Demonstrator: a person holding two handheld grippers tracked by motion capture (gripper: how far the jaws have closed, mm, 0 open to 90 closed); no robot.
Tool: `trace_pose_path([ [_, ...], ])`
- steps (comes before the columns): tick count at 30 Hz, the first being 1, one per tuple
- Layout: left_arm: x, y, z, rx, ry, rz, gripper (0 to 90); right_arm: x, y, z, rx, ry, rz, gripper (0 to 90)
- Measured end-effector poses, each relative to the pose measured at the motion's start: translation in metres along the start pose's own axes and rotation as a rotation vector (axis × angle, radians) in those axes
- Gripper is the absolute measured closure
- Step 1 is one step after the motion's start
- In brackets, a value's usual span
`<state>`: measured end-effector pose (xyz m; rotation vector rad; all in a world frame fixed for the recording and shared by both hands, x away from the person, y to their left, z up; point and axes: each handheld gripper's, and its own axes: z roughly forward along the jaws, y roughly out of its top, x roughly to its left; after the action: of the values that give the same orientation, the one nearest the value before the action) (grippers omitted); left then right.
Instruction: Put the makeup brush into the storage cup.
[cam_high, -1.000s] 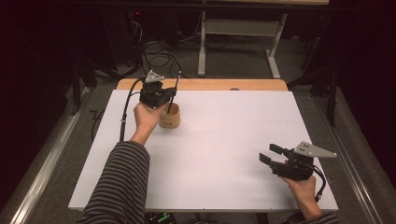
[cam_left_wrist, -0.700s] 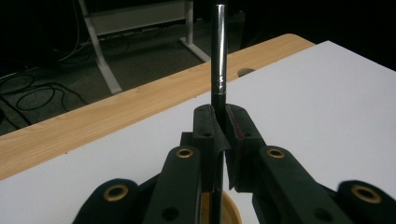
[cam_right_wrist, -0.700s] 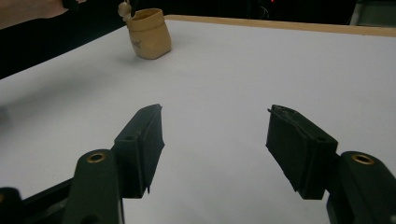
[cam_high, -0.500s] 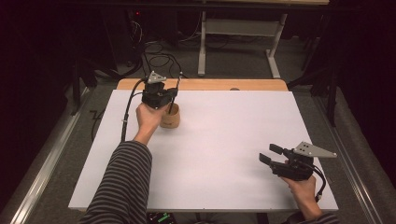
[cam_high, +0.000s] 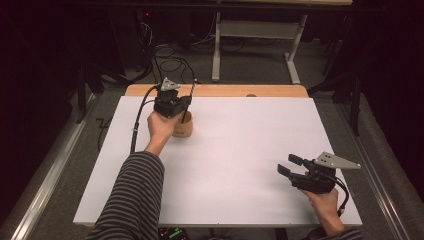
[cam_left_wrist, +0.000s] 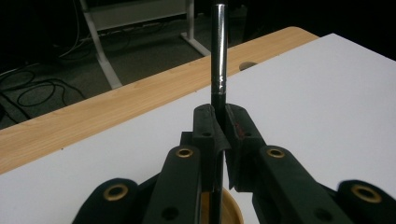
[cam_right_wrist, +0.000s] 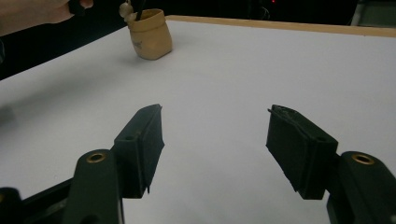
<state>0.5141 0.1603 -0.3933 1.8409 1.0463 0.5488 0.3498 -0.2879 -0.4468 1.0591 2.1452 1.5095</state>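
Note:
A tan wooden cup (cam_high: 183, 126) stands on the white table top (cam_high: 240, 150) at the back left. My left gripper (cam_high: 186, 101) hovers right over the cup, shut on a thin black pen (cam_left_wrist: 218, 51) that stands upright between its jaws; the pen's lower end reaches down into the cup's mouth (cam_left_wrist: 231, 212). In the right gripper view the cup (cam_right_wrist: 148, 35) sits far off at the upper left with the pen (cam_right_wrist: 138, 10) rising from it. My right gripper (cam_high: 289, 165) rests low near the front right corner, open, with only bare white surface between its fingertips (cam_right_wrist: 148, 122).
A strip of wooden tabletop (cam_high: 225, 90) runs along the far edge of the white sheet. Behind it are cables (cam_high: 170, 62) and white desk legs (cam_high: 216, 55) on a dark floor. A striped sleeve (cam_high: 135, 200) crosses the front left.
The left gripper and pen have sunk slightly over the cup. The right gripper has not moved.

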Motion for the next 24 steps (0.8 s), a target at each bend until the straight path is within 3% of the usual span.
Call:
trace_pose_path([
  [24,0.002,-0.01,0.003,0.045,0.011,0.004,83.1,0.001,0.0,0.001,0.003,0.003,-0.008,37.1],
])
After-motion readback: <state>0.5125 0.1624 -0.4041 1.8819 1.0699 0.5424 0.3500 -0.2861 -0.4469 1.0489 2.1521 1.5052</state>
